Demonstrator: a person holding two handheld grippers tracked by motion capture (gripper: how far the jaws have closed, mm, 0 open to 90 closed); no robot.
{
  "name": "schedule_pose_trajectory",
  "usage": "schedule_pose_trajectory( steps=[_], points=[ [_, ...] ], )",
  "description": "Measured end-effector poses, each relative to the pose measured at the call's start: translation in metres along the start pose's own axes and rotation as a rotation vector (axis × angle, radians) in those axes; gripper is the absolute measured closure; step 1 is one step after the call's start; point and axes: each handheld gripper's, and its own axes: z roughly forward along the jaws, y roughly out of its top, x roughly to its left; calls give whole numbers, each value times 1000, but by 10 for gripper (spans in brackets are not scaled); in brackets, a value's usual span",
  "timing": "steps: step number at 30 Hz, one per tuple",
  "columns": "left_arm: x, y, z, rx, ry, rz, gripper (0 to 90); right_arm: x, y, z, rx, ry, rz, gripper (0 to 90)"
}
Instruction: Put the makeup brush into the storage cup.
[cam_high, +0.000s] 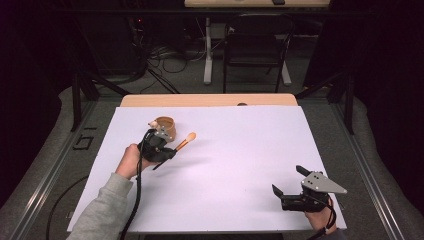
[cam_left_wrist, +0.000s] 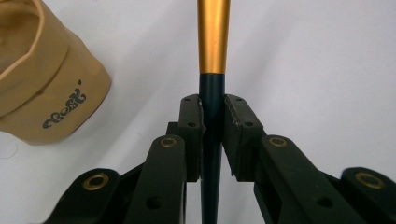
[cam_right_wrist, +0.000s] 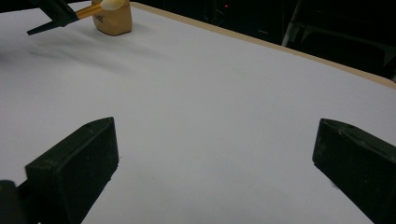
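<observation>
A brush with a dark handle, gold ferrule (cam_left_wrist: 213, 37) and pale tuft (cam_high: 191, 136) is held above the white sheet. My left gripper (cam_high: 167, 150) is shut on its handle (cam_left_wrist: 212, 93), the jaws pinching it from both sides. Just behind the left gripper stands a tan soft cup (cam_high: 165, 127) with dark lettering (cam_left_wrist: 63, 107). My right gripper (cam_high: 286, 179) rests at the near right of the sheet, its jaws wide open with nothing between them (cam_right_wrist: 215, 163). In the right gripper view the cup (cam_right_wrist: 112, 21) and the brush (cam_right_wrist: 86, 11) lie far off at upper left.
A white sheet (cam_high: 240, 145) covers the wooden table (cam_high: 210, 100), whose far edge shows beyond it. A dark chair (cam_high: 255, 47) and cables stand on the floor behind the table. Open sheet lies between the two grippers.
</observation>
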Motion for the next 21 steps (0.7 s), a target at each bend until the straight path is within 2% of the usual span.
schedule_pose_trajectory(
  steps=[6, 21],
  points=[
    [-1, -4, -3, -48, 6, -18, 782, 0, 0, 0, 1, -2, -1, 0],
    [0, -8, -7, -107, 21, -38, 782, 0, 0, -1, -3, 1, -3, 0]
  ],
)
